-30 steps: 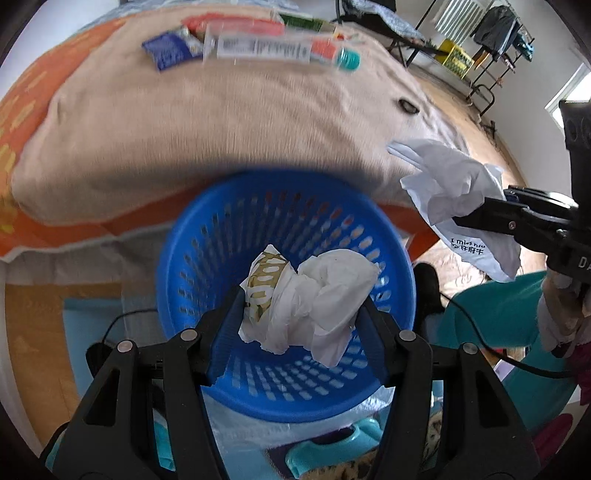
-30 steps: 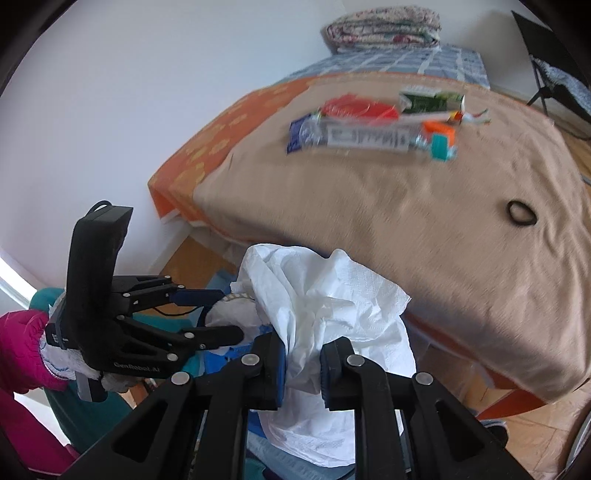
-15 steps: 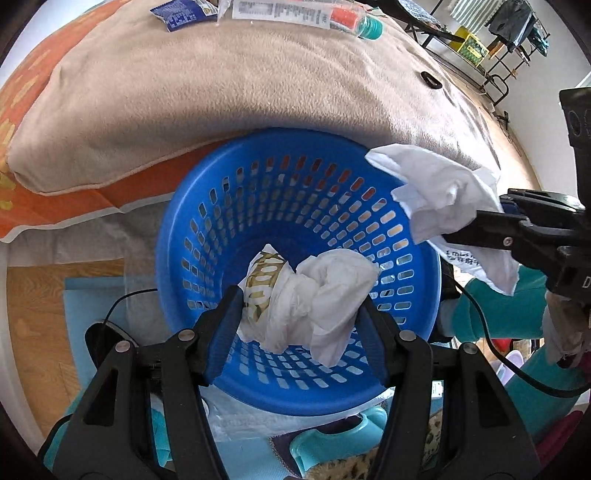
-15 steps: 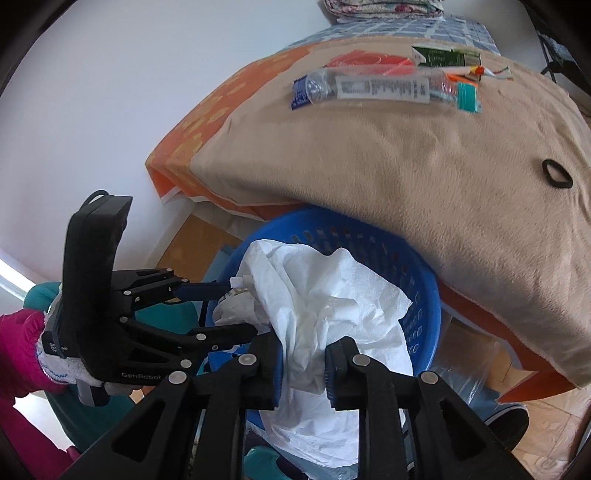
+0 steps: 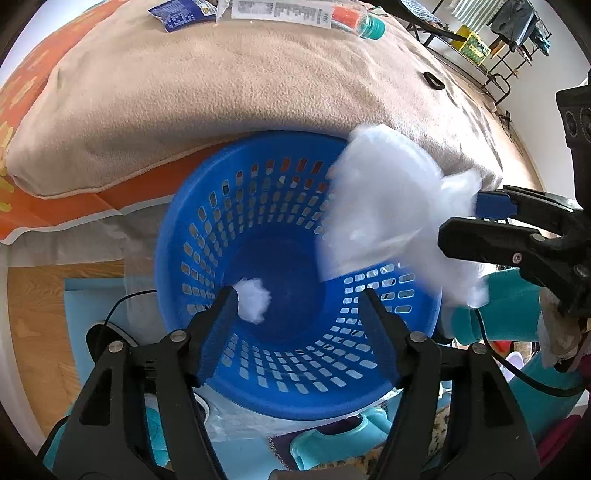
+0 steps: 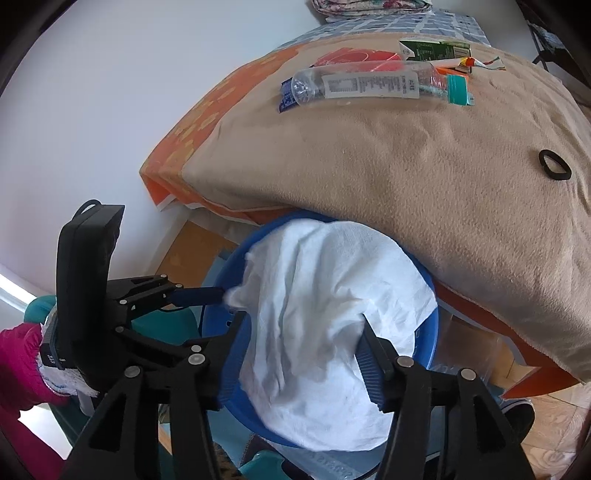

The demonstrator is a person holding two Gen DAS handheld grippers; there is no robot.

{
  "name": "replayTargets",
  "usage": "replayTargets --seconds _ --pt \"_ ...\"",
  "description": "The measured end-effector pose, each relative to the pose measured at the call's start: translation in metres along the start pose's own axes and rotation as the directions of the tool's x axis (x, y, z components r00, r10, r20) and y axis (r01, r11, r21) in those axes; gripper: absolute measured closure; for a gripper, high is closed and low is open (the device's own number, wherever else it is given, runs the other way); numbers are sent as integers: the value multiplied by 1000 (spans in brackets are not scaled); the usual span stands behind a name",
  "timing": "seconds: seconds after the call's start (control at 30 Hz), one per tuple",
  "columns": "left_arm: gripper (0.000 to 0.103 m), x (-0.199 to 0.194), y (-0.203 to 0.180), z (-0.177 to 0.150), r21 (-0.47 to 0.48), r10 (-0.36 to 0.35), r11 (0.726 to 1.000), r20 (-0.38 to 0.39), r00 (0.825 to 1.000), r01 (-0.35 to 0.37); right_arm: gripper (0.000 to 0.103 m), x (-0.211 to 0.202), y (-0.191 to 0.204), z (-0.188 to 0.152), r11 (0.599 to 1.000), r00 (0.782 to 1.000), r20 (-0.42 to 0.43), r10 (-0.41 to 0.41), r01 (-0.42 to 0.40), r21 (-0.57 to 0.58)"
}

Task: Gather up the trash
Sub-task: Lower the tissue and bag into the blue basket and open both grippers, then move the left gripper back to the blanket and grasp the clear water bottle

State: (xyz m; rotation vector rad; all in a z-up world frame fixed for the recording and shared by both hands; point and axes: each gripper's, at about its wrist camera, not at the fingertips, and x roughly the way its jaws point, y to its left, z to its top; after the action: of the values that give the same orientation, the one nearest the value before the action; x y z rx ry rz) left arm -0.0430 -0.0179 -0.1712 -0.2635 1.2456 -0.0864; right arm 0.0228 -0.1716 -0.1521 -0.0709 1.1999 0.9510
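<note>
The bed takes most of the room in front of me, with a beige blanket over it. Against its near edge stands the blue basket, with the opening facing up to both grippers.

On the far part of the blanket there is more trash: a clear plastic bottle lying on its side with its long axis across the bed and the teal cap to the right, a blue wrapper at its base end, and a green carton behind it. A black hair tie lies alone, nearer to the right side.

The large white paper sheet is above the basket mouth, blurred in the left view. It hangs between the fingers of the right gripper, which are spread wide, so I judge it is released and falling. The left gripper is also wide open and holds nothing. A small white paper wad is deep inside the basket, just beside the left finger in the view.

For the next piece, the bottle lies straight ahead of both grippers, well apart from them. I cannot tell which one is closer.
</note>
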Motion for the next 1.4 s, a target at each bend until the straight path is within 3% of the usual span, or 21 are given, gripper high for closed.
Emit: replayTargets --seconds 0.57,0.83,1.1,1.27,1.4 --pt "30 -3 6 4 -26 9 1000 4 1000 -9 43 -5 -3 -3 1000 1000 9 -13 13 11" --pt "30 -18 6 17 -29 6 1000 64 998 -4 38 -21 -7 2 999 997 62 -44 43 16" --pt "30 -41 9 52 -30 3 1000 133 991 1 19 -45 -19 11 994 984 145 -102 94 56" --pt "30 -63 5 85 5 17 1000 201 980 -19 18 -66 -36 21 987 970 198 -144 125 105" --pt "30 -78 -9 118 99 17 994 252 967 -44 18 -83 -54 30 978 957 230 -178 145 151"
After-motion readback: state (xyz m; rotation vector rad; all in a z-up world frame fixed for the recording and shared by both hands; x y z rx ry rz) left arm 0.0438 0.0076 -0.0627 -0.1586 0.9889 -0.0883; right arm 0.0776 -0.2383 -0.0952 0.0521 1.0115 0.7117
